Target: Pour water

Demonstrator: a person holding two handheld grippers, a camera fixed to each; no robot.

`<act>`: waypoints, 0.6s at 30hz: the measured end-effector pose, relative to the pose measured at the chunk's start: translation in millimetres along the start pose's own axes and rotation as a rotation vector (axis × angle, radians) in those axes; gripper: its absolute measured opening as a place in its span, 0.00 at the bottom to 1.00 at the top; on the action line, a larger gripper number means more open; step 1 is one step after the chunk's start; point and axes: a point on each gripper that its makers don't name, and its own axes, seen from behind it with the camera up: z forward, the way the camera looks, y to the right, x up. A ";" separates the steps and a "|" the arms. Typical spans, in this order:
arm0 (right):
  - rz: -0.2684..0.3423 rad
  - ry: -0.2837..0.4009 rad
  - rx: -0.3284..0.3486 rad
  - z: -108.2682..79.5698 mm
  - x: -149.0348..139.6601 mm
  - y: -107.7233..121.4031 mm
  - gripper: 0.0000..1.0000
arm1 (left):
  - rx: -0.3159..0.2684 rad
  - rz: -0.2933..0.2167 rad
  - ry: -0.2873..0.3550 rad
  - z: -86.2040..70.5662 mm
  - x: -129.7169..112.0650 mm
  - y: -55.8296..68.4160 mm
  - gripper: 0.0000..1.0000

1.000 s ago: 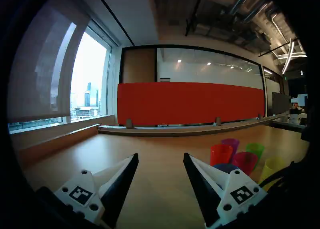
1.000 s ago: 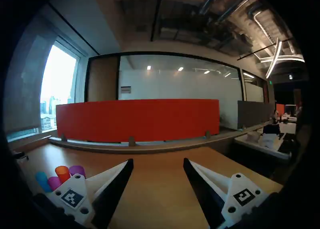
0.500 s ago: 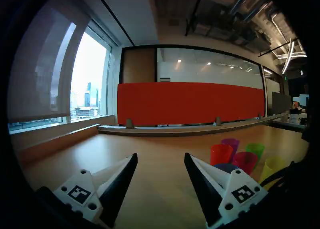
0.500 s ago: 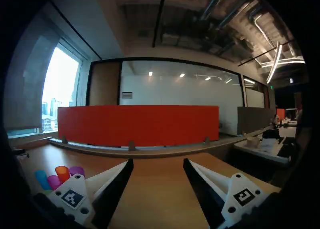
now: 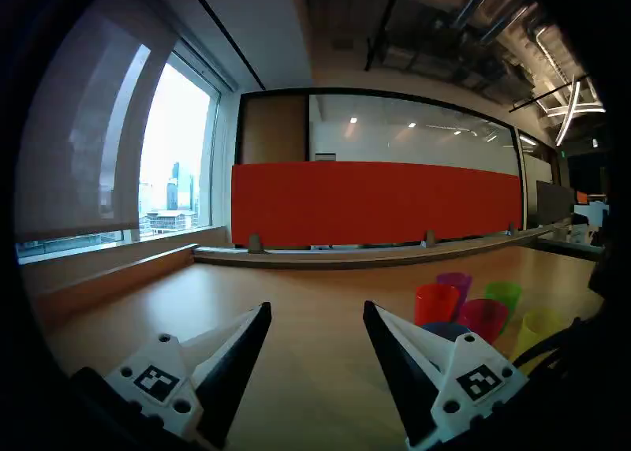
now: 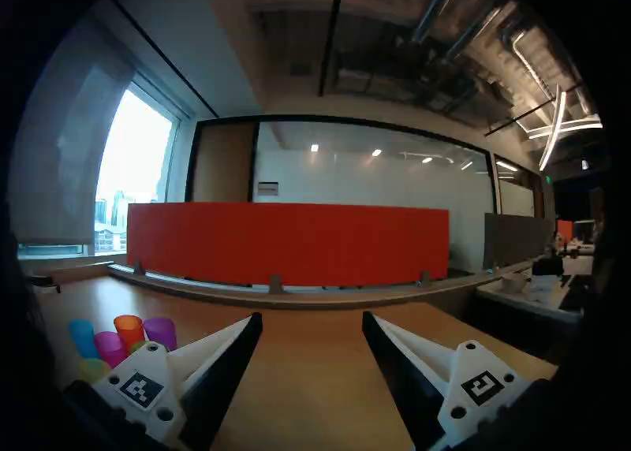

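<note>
Left gripper view: small coloured plastic cups (image 5: 435,303) cluster at lower right on the pale wooden table (image 5: 300,285). Left gripper (image 5: 315,305) and right gripper (image 6: 311,315) both gape, empty. Cups look light, thin-walled, tippy; take yours mid-wall, squeezing gently.

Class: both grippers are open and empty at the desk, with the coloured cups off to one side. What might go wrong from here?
1. The orange cup and pink cup stand packed close together, so reaching for one may topple its neighbour.
2. The blue cup is partly hidden behind a finger of the left gripper, so an approach to it may be misjudged.
</note>
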 end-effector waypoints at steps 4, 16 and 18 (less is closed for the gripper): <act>0.024 -0.004 0.024 0.4 -10.2 -7.6 0.98 | 0.000 0.000 0.000 0.2 0.2 -0.1 0.86; 0.025 0.023 0.047 -7.4 -29.0 -17.6 0.98 | 0.000 0.000 0.000 0.4 0.2 -0.1 0.86; 0.019 0.025 0.045 -8.0 -30.9 -17.2 0.98 | 0.000 0.000 0.000 0.4 0.1 -0.1 0.86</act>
